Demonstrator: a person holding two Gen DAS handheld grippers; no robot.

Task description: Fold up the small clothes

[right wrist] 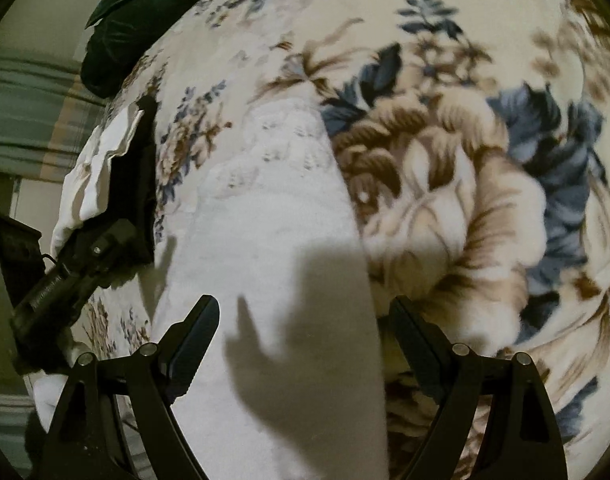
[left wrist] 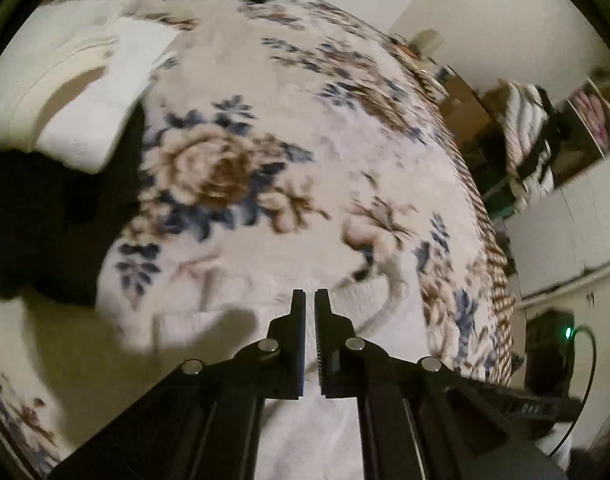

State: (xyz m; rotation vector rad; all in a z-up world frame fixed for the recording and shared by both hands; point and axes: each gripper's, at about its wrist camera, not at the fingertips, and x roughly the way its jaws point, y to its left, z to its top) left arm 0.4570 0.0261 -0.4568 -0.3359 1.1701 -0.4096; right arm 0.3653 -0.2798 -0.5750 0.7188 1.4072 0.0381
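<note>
A white garment (right wrist: 265, 232) with a lace-patterned far end lies flat on the floral blanket (right wrist: 445, 184). My right gripper (right wrist: 305, 312) hovers over its near part, jaws wide open, one finger to each side, nothing between them. In the left wrist view the same white cloth (left wrist: 313, 432) lies under my left gripper (left wrist: 309, 300), whose jaws are shut with nothing visible between them. The left gripper's black housing (right wrist: 53, 280) shows at the left edge of the right wrist view.
A stack of white clothes (left wrist: 85, 92) and a black garment (left wrist: 45, 220) lie at the blanket's left side. A dark green pillow (right wrist: 145, 12) sits at the far end. The bed edge (left wrist: 493, 240) drops toward shelves and cabinets on the right.
</note>
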